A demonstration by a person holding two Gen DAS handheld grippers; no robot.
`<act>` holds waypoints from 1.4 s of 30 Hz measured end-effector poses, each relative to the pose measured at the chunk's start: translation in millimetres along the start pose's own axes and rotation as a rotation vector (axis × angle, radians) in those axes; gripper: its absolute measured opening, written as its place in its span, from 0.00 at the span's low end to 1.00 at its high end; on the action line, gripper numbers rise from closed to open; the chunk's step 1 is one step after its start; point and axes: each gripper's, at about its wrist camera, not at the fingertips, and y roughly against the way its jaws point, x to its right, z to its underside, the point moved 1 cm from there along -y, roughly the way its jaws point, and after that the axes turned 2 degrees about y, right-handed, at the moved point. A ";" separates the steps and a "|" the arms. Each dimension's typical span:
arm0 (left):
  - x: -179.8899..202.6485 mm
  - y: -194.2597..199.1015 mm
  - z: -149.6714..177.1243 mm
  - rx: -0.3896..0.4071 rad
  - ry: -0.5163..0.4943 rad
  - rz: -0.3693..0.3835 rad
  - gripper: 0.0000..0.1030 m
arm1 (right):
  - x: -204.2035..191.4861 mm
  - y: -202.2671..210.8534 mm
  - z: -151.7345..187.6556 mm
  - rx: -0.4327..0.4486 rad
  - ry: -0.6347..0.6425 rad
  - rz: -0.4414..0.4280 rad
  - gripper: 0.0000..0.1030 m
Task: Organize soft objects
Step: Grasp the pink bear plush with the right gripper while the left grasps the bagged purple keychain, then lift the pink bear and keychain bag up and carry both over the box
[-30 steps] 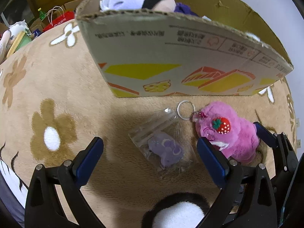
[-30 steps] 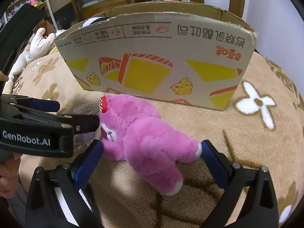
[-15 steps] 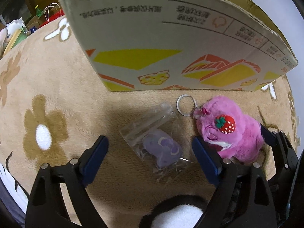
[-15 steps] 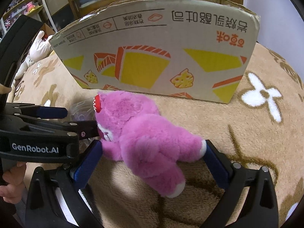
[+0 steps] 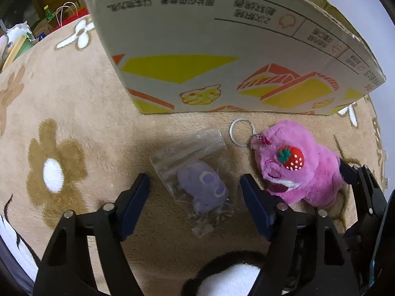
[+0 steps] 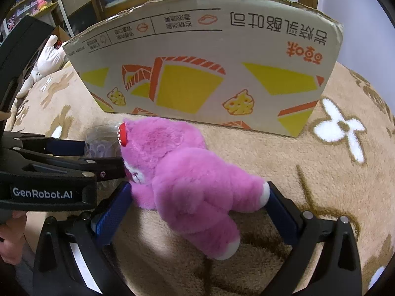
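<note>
I am bringing both grippers lower than a second ago: the left gripper [image 5: 193, 190], jaws spread, is straddling the bagged purple toy [image 5: 202, 187]; the right gripper [image 6: 197, 204], spread, is bracketing the pink plush [image 6: 187, 177] beside the cardboard box [image 6: 209, 74].

White lettering reading "GenRobot.AI" is showing on the black body of the left tongs [image 6: 118, 155] in the right wrist view. The cardboard box [image 6: 209, 74] is carrying upside-down Chinese print, large black characters and two orange ones at its right end, with smaller lines too blurred to read.
</note>
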 end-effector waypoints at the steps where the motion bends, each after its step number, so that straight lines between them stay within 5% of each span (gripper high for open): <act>1: -0.4 0.5 1.0 0.003 0.000 -0.004 0.64 | 0.2 -0.1 0.3 0.001 0.000 -0.002 1.00; 7: -9.2 1.3 6.6 0.019 0.036 -0.024 0.44 | -0.1 1.5 2.3 0.002 0.009 0.001 0.98; 16: -11.0 4.4 19.3 0.040 0.041 -0.031 0.43 | 5.2 16.4 6.5 0.029 -0.010 -0.010 0.90; 30: -11.9 42.4 53.9 0.097 0.077 -0.057 0.43 | 22.4 41.1 8.9 0.050 -0.090 -0.058 0.56; 42: -3.0 102.7 66.9 0.241 0.055 -0.060 0.42 | 48.6 93.1 13.9 0.164 -0.179 -0.004 0.53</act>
